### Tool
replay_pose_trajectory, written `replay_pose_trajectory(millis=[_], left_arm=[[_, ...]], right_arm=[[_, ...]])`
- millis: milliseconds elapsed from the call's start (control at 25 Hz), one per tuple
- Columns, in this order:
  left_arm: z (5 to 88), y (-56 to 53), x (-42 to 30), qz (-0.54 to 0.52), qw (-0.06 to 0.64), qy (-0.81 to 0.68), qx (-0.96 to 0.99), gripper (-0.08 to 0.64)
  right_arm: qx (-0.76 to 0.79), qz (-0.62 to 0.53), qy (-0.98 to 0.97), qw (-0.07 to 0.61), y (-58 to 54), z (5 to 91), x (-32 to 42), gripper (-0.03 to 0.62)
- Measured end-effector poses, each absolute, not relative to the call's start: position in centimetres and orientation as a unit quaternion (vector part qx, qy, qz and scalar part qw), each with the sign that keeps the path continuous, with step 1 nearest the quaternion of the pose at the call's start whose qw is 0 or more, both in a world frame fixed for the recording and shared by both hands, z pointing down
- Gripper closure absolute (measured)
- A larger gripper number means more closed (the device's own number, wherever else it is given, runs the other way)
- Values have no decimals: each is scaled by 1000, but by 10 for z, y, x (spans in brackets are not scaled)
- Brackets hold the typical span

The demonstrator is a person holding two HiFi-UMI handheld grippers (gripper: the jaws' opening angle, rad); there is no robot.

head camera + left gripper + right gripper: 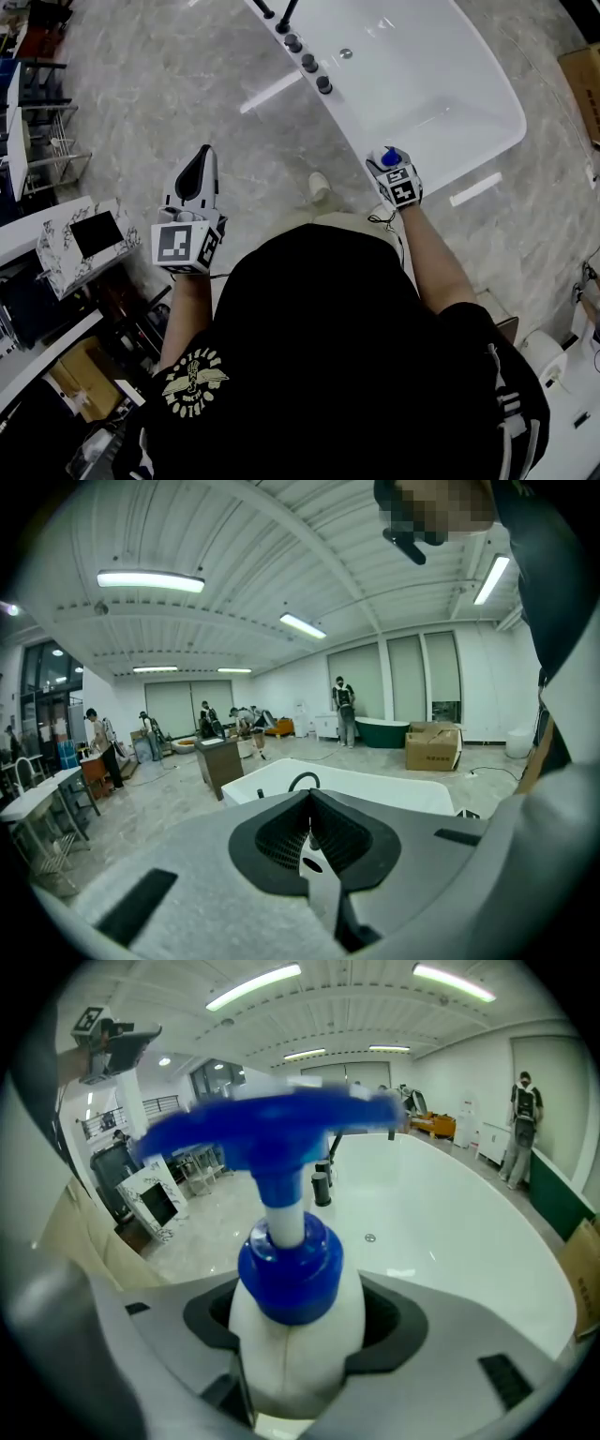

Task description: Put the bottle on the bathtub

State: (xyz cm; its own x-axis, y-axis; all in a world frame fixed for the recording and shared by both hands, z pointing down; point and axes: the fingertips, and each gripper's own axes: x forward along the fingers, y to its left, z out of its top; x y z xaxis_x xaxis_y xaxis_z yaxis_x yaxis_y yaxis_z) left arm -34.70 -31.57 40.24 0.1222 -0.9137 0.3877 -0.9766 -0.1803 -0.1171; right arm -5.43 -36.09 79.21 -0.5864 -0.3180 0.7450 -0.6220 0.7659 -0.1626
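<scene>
The right tool (295, 1340) is clamped on a white pump bottle (298, 1349), its jaws pressed to either side of the rounded body, with the blue collar and pump head (272, 1133) standing up out of them. The bottle's lower part is sunk between the jaws and cut off by the bottom edge of that view, and the pump head is blurred. From the head view only the blue top shows above the right tool (390, 157), which sits over the near end of the white bathtub (427, 89), about at its rim; whether the bottle touches the rim cannot be told. The left tool (309, 834) has its jaws closed together with nothing between them, and it is held well apart to the left (199, 167) over the marble floor (159, 84). The person's torso hides the floor just below. Beyond the bottle the bathtub (450, 1213) opens wide and bare down to a small drain (370, 1237). A row of dark faucet knobs (309, 63) and a spout (330, 1152) occupy the far left rim, while the right rim runs clear.
</scene>
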Motion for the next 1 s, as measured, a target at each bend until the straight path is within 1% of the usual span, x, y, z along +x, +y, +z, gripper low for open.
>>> replay_pose_trajectory(millis=[280,440,720,1000], left_arm=[[417,-312,-359,206,95,-632,741,552],[422,-305,-362,209,102,-637,735,552],[421,-294,-364,209,105,-648,725,552],[418,-292,-340,202,103,-654,721,552]], right_arm=[[268,154,-864,397,-365,815,-55,325],[271,154,-859,407,-364,825,-51,325],[242,181,-868,394,-353,828,-61,324],[204,163,-881,395,-350,814,-59,324]])
